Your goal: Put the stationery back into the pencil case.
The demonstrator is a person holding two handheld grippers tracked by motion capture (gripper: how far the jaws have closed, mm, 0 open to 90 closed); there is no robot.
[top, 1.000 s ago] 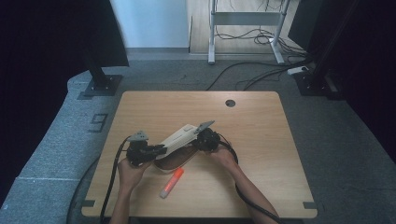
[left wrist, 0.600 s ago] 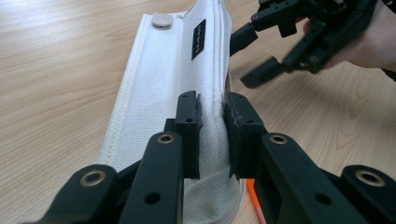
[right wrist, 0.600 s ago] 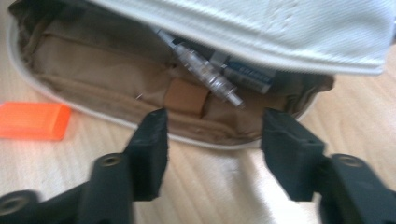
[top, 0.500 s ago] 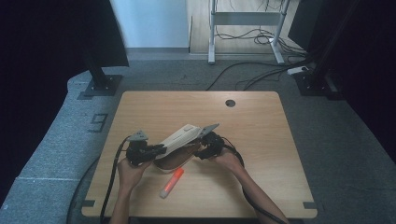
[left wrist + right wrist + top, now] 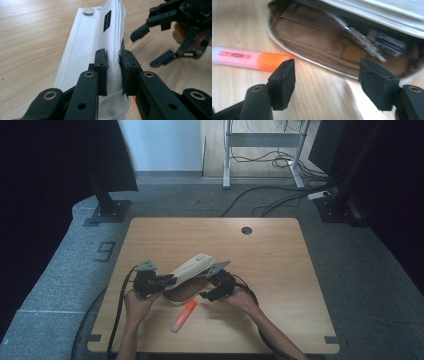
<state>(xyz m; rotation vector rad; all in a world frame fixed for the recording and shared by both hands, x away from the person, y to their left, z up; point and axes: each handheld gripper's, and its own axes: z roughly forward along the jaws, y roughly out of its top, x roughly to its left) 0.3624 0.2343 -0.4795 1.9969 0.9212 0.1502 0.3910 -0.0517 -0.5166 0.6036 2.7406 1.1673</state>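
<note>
A white pencil case (image 5: 190,267) lies open on the wooden table (image 5: 280,255), toward the person's edge, and everything else sits around it. The left gripper (image 5: 113,72) has its jaws closed tight on the raised white flap of the case, holding it up, with the left hand (image 5: 137,300) reaching in from the near edge on the case's left. In the high view the right gripper (image 5: 212,287) hangs just beside the case's right end, jaws spread wide and holding nothing, the right hand (image 5: 245,300) angled in from the near right. In the right gripper view its jaws face the case's brown lining (image 5: 312,37), where a blurred small box (image 5: 387,43) lies inside. An orange highlighter (image 5: 183,316) lies on the table just in front of the case, apart from both grippers.
</note>
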